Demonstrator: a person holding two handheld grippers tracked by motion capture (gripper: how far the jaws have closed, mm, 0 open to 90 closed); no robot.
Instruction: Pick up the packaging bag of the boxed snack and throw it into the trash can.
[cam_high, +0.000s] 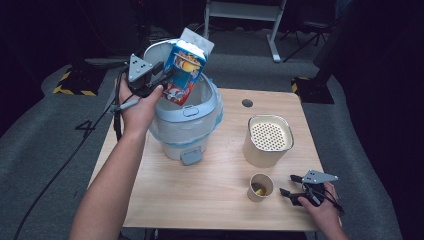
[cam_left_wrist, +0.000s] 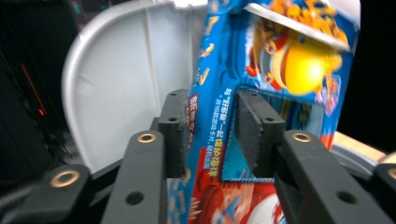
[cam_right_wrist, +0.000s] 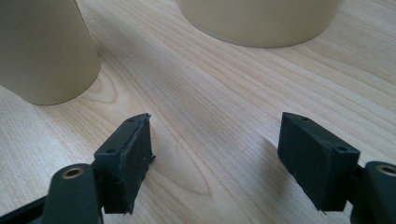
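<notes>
My left gripper (cam_high: 167, 80) is shut on a blue and red carton (cam_high: 183, 72) with a cartoon print, and holds it tilted over the open mouth of a white pedal bin (cam_high: 192, 131). In the left gripper view the carton (cam_left_wrist: 261, 70) sits between the two black pads (cam_left_wrist: 175, 130), with the bin's raised lid (cam_left_wrist: 116, 79) behind. My right gripper (cam_high: 292, 186) rests low near the table's front right edge, jaws open and nothing between them (cam_right_wrist: 215, 158). A small paper cup (cam_high: 260, 187) stands just left of it.
A beige container with a perforated top (cam_high: 268, 140) stands right of the bin. The cup (cam_right_wrist: 44, 51) and that container (cam_right_wrist: 261, 21) sit close ahead of the right gripper. The wooden table (cam_high: 200, 200) has a dark round hole (cam_high: 247, 103) at the back. Grey floor and a cable lie to the left.
</notes>
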